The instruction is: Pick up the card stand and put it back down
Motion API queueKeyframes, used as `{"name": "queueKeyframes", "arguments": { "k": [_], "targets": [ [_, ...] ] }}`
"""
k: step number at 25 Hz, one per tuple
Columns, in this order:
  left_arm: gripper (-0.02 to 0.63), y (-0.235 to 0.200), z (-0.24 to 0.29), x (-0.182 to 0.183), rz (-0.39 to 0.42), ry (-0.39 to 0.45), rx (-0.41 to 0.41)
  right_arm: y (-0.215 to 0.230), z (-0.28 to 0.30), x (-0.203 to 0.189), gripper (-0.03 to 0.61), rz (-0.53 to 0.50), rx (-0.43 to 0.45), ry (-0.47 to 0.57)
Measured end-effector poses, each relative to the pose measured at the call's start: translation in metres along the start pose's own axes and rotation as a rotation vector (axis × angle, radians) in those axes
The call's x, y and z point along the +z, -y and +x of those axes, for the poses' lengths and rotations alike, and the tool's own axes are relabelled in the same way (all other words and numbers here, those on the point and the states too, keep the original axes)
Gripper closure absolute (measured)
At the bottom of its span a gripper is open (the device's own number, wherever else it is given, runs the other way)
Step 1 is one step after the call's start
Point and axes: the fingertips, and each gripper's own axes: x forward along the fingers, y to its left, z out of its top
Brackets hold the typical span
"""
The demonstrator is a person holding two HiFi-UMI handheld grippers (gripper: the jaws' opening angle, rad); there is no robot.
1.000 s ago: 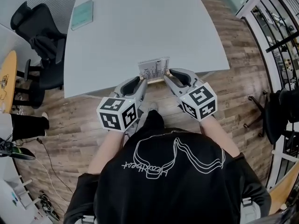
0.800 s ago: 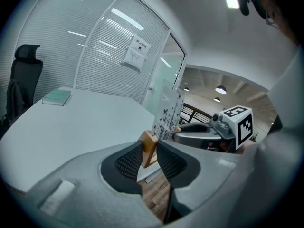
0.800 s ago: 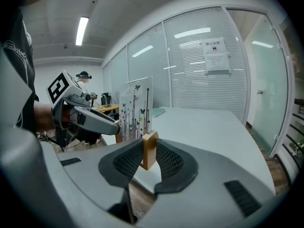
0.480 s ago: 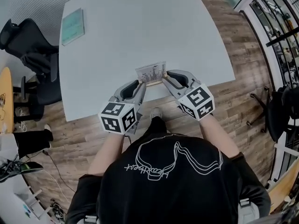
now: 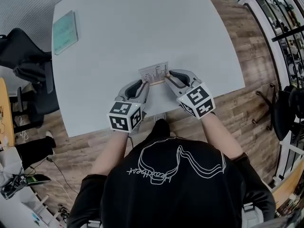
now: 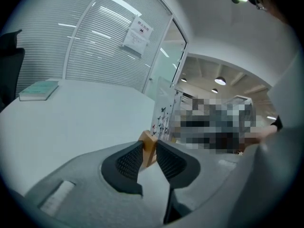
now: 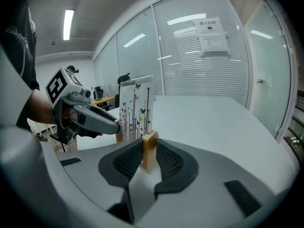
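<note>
The card stand (image 5: 154,73), a small wooden base with an upright clear card printed with dark stems and butterflies, is near the front of the white table (image 5: 142,27). My left gripper (image 5: 144,83) is closing on the left end of the base (image 6: 148,148), its pads against the wood. My right gripper (image 5: 169,78) is shut on the right end (image 7: 149,151). In the right gripper view the card (image 7: 135,108) stands upright, with the left gripper (image 7: 90,118) beyond it. I cannot tell whether the base touches the table.
A teal book (image 5: 64,25) lies at the table's far left corner, also seen in the left gripper view (image 6: 39,90). A black office chair (image 5: 23,65) stands left of the table. Wooden floor lies below the table's front edge, and dark racks stand at the right.
Both grippers and the card stand now sit farther in from the table's front edge. The grip on both ends of the base looks the same.
</note>
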Motion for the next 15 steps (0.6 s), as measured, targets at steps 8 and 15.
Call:
{"name": "queueKeyframes", "arguments": {
  "k": [8, 15],
  "targets": [
    [0.52, -0.022, 0.026, -0.012, -0.003, -0.048, -0.003, 0.014, 0.027, -0.016, 0.486, -0.012, -0.005, -0.039],
    [0.52, -0.032, 0.034, -0.019, -0.01, -0.063, -0.003, 0.016, 0.04, -0.024, 0.485, 0.006, 0.009, -0.052]
  ]
}}
